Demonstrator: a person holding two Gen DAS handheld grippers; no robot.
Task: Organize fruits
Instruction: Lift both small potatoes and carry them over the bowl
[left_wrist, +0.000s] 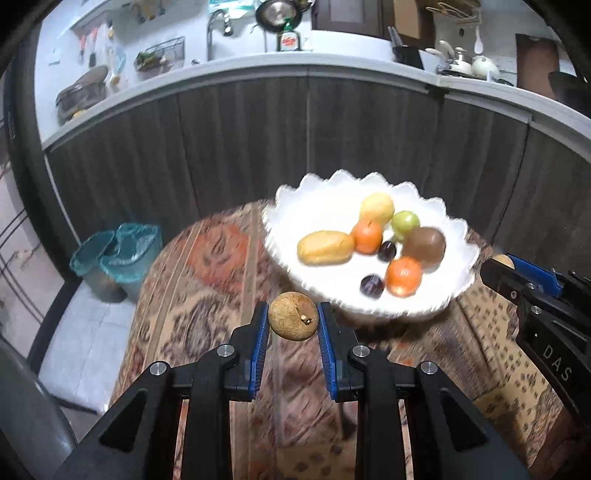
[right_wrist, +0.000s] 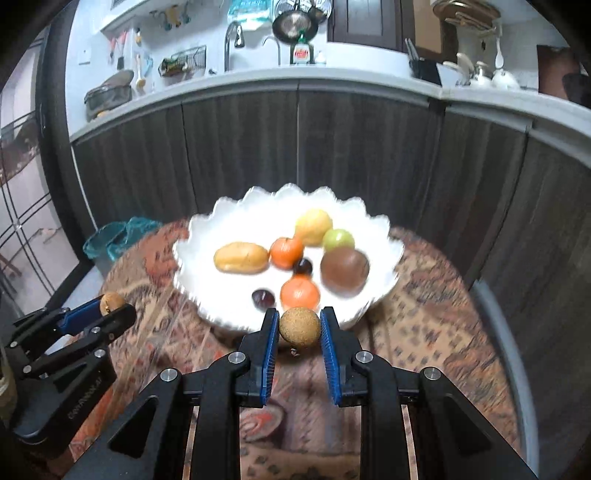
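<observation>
White scalloped bowl (right_wrist: 384, 229), glossy, wavy rim, sits on a round table under a patterned cloth (right_wrist: 424, 295) in brown, orange and cream. Fruit count in the bowl: 2 oranges, near one (right_wrist: 299, 293) and far one (right_wrist: 286, 252); 2 small dark plums, near (right_wrist: 263, 297) and mid (right_wrist: 303, 266); 1 oblong yellow fruit (right_wrist: 241, 257); 1 yellow pear-shaped fruit (right_wrist: 313, 226); 1 green round fruit (right_wrist: 338, 240); 1 brown smooth oval fruit, approx. kiwi-like (right_wrist: 344, 271). Total 8 inside, clustered centre to right, w/ bare white floor at the bowl's left and front. Outside the bowl: 2 small tan rough-skinned round fruits, one per gripper. Left gripper (left_wrist: 292, 320) is clamped on the stemmed tan fruit (left_wrist: 293, 320), blue ribbed pads touching both sides, held above the cloth just in front of the bowl's near rim. Right gripper (right_wrist: 299, 326) is clamped on the speckled tan fruit (right_wrist: 299, 326) the same way, also at the near rim. Each gripper shows at the edge of the other's view, so the 2 stand side by side, apart. Cloth is bare on both sides of the bowl; table edge curves close behind it. Beyond: dark wood-grain cabinet fronts (right_wrist: 332, 147), and 2 bins w/ teal liners (left_wrist: 118, 254) on the floor at left. Both views blurred.
</observation>
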